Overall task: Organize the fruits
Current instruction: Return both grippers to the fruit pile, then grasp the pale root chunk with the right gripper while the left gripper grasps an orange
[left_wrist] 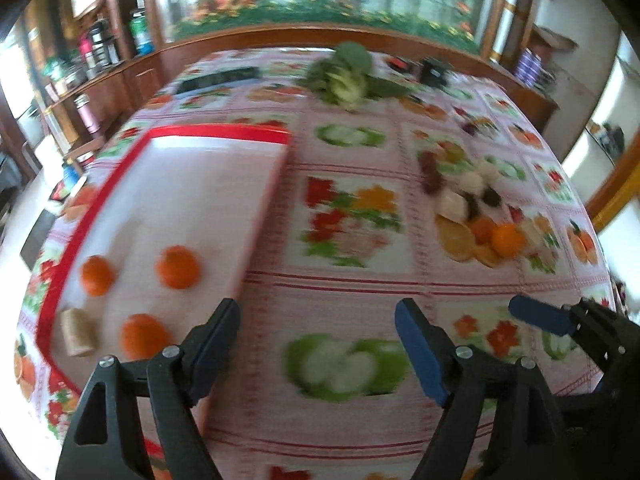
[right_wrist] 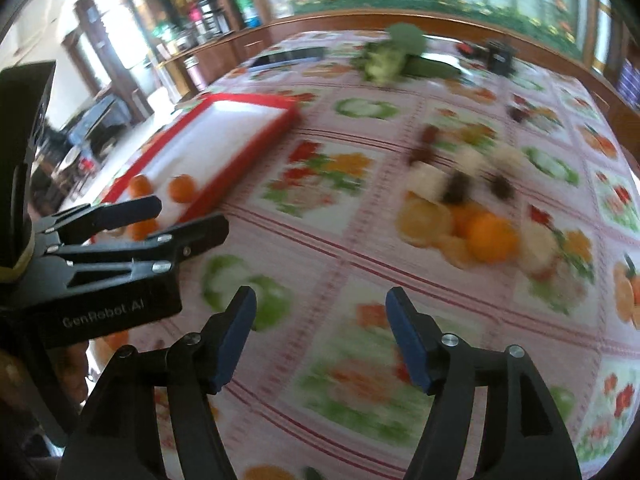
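Note:
A white tray with a red rim (left_wrist: 218, 135) lies at the left on the table. It holds three oranges (left_wrist: 178, 267) and a beige spool-like cylinder (left_wrist: 78, 332). To the right, a loose orange (left_wrist: 507, 240) sits on the cloth in a blurred pile of dark red and pale pieces (left_wrist: 452, 184). My left gripper (left_wrist: 318, 322) hovers open over the cloth beside the tray's near corner, with nothing between its pads. My right gripper (right_wrist: 320, 304) is open and empty too, short of the orange (right_wrist: 491, 238). The left gripper (right_wrist: 191, 212) shows at the left edge of the right wrist view, by the tray (right_wrist: 248, 136).
A head of broccoli (left_wrist: 344, 76) lies at the far side of the table, with small dark objects (left_wrist: 434, 70) beside it. A fruit-print tablecloth (left_wrist: 352, 280) covers the table. Wooden shelves with bottles (left_wrist: 96, 48) stand beyond the left edge. Both views are motion-blurred.

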